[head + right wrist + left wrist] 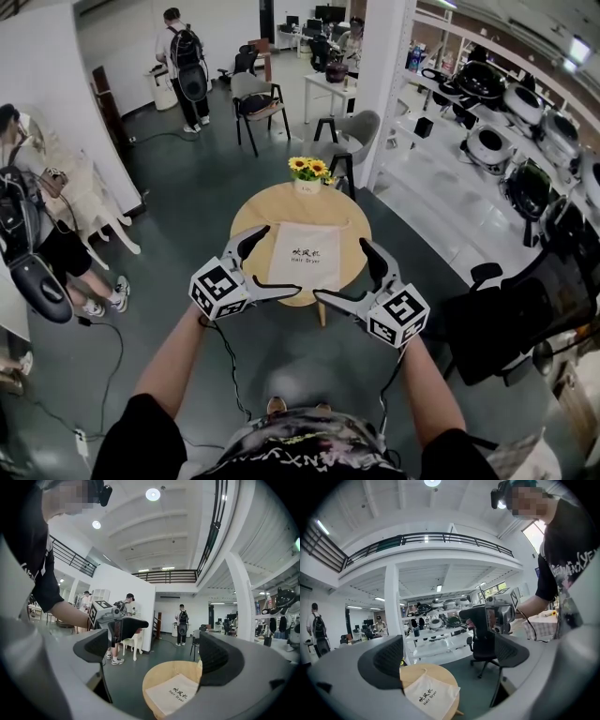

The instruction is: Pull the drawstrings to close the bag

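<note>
- Centrally in the head view, the cream bag (306,255) lies flat on a round wooden table (246,221), dark print facing up. I cannot make out its drawstrings in any view.
- Just beyond it, at the table's far edge, stands a small pot of sunflowers (309,170).
- Left gripper (276,266) sits at the bag's lower left and right gripper (344,272) at its lower right. Both have jaws spread wide with nothing between them, held above the table's near edge and clear of the cloth.
- To do this step well, I judge I must first find the cords at the bag's mouth. Each claw should clamp cord rather than cloth. Then I pull outward evenly, so the bag does not slide into the flowers.
</note>
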`<state>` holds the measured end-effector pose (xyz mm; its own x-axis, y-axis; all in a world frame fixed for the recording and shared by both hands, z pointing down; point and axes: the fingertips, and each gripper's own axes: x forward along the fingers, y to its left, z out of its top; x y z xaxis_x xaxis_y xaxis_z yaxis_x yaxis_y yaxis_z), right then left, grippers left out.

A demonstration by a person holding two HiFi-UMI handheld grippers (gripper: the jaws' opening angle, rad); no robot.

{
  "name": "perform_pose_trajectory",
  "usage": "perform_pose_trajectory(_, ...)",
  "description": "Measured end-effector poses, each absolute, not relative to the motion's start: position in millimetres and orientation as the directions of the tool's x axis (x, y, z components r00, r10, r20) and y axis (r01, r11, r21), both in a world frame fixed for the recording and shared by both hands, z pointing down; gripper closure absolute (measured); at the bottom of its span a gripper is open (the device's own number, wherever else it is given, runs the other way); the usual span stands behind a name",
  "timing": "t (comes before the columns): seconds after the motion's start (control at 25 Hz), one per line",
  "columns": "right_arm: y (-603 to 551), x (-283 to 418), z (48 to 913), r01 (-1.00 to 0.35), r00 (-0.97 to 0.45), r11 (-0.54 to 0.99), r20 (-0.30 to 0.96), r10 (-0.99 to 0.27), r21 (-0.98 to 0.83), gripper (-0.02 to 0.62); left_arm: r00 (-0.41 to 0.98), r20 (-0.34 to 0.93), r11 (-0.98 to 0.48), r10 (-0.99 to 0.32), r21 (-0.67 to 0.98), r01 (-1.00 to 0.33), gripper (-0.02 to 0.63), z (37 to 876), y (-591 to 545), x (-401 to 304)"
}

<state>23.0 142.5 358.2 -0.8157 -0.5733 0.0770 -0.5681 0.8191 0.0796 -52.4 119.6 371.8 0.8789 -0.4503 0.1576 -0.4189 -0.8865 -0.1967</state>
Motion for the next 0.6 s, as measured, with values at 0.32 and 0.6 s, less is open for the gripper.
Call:
perform_pose_trajectory(0.32,150,29,355,-0.574,-0.811,0.814,0.073,-0.58,0.092,0.011,0.869,0.153,-0.875,-0.471,-0.208,-0.438,0.018,371,126,-51)
perform_pose_trajectory(0.6,156,35,352,-0.562,-0.819,0.82,0.064,-0.57,0.107,0.011,0.86,0.144,-0.864,-0.49,-0.215,-0.456,0.018,367,134,-46)
